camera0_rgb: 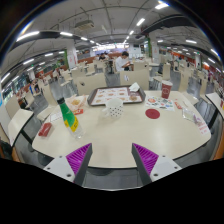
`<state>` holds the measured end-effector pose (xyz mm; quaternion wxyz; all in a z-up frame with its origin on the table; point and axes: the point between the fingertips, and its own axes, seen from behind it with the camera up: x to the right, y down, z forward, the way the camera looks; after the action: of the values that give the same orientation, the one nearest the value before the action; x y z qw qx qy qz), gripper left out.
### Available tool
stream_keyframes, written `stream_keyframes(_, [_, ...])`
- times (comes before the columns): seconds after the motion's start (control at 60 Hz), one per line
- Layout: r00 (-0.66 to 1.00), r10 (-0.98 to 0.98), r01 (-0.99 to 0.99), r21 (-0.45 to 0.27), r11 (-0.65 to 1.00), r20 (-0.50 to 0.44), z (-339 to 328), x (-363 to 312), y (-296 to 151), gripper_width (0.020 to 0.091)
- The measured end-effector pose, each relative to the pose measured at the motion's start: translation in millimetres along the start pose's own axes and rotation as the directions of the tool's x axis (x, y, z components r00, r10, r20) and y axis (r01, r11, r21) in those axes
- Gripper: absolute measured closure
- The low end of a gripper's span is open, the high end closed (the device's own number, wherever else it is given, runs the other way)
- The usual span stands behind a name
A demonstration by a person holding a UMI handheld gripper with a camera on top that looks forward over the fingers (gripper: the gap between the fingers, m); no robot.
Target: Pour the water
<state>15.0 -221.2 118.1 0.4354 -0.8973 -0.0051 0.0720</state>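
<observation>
nearest the lens, the gripper (113,160) shows its 2 magenta pads (78,158) spread wide, jaws pinching nothing, only bare worktop (110,140) between them. beyond lies a big hall of rows of desks under strip lights, too small to read. the pale round-cornered worktop carries everything that matters: a dark tray (117,96) at the far middle, a red box (166,91) to its right, a red disc (152,113) nearer in, and a clear cup (115,112) just past centre. the green bottle (67,115) with a yellow label stands upright ahead and to the left of the jaws, well apart from them, its long axis vertical. by my judgement the pour has not begun; the coming move calls for a swing left and forward so the spread jaws straddle the bottle's body, with the cup the likely target, though that is a guess.
</observation>
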Motion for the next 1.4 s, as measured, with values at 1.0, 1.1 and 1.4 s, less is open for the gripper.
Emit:
stream_keyframes(1.0, [0.983, -0.123, 0.075, 0.312, 0.947, 0.136, 131.6, -174.2, -39.0, 0.0285])
stream_keyframes(1.1, [0.989, -0.131, 0.099, 0.350, 0.932, 0.071, 161.6, -183.7, -54.8, 0.0286])
stream_keyframes(1.4, [0.983, -0.123, 0.168, 0.397, 0.902, -0.136, 209.0, -178.4, -76.2, 0.0568])
